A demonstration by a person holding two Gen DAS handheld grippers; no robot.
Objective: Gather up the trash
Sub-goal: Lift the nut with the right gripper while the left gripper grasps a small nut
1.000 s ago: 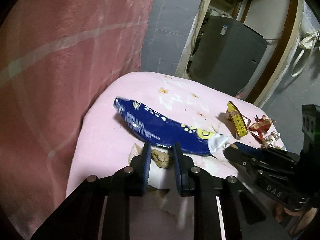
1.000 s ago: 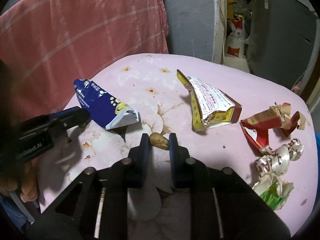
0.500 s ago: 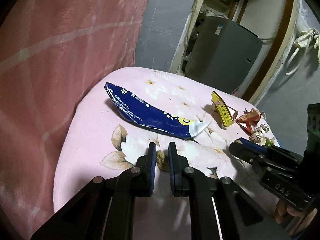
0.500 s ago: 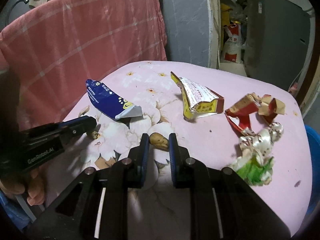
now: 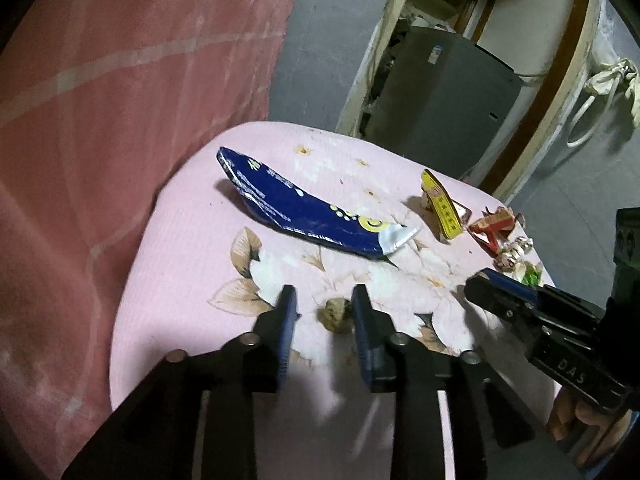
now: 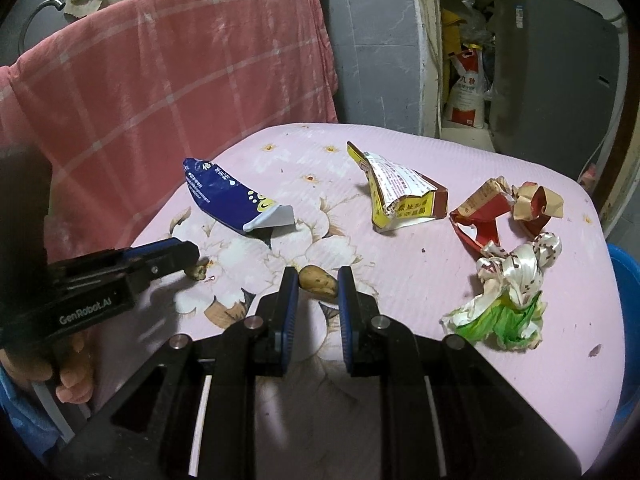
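Our left gripper (image 5: 324, 300) had just spread, a small brown scrap (image 5: 335, 312) lying loose between; our right gripper (image 6: 318, 280) pinched a brown nut-like piece (image 6: 318, 279).

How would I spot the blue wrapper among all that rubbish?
Look at the pink flowered tabletop, on the side nearest the hanging red checked cloth. The blue wrapper lies there, apart from the rest. It alone is dark blue, with a torn silver end.

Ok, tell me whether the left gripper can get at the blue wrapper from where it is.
Probably yes: the blue wrapper lies flat just beyond the left gripper, with bare pink tabletop between. Only a small brown scrap sits between its opening jaws.
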